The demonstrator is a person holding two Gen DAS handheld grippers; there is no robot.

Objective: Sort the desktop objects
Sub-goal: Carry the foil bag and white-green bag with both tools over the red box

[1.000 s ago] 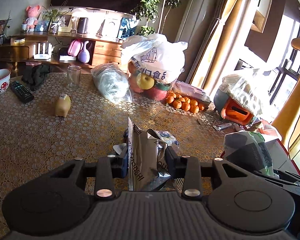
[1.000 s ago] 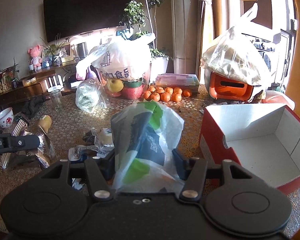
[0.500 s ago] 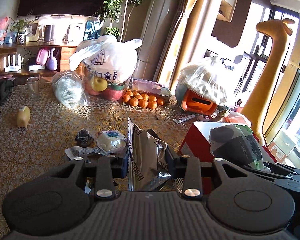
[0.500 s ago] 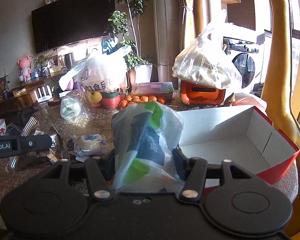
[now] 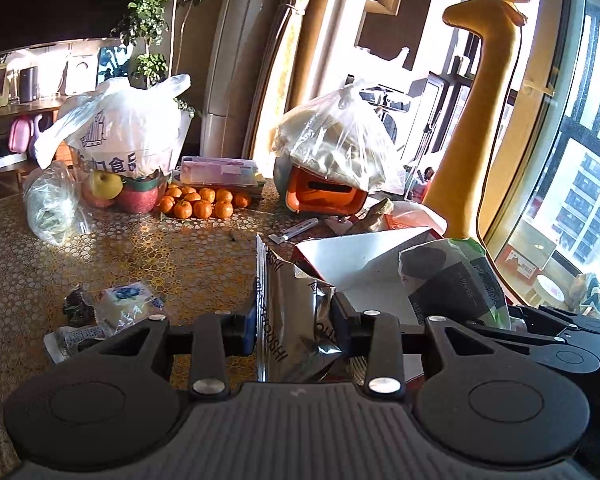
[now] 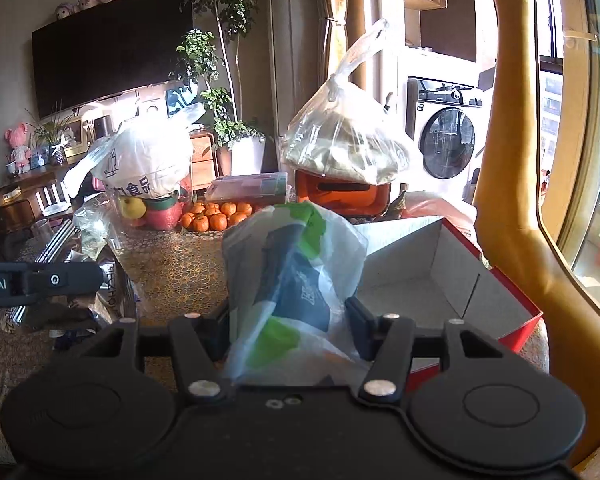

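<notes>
Nearest, both grippers were loaded. Left gripper (image 5: pixel 294 318) was clamped on a silver foil snack bag (image 5: pixel 288 312), jaws pressing its two sides; the bag stood on edge, long axis roughly upright, torn mouth up and tilted a little away from the camera. Right gripper (image 6: pixel 290 314) was clamped on a crumpled white plastic bag (image 6: pixel 292 272) with green and dark print, bunched upright between the jaws, its loose top leaning forward. No clear long axis on that one; it was a wad.

Just beyond, the red cardboard box (image 6: pixel 500 280), white inside and open on top, sat right of the plastic bag. Its floor showed bare where visible. From the left wrist view the foil bag was held near the box's left wall (image 5: pixel 352 260), not yet over the opening.

Judgement: transport step, both pieces of litter being carried to the box. Next move calls for bringing each gripper over the opening, then parting the jaws, one at a time to avoid collision; light bags may cling to a pad or drift off the rim.

Farther out on the patterned table (image 5: pixel 172 256): small wrappers (image 5: pixel 124 304), tangerines (image 5: pixel 200 204), a white bag over fruit (image 5: pixel 120 132), an orange container (image 5: pixel 324 196) under a clear bag.
</notes>
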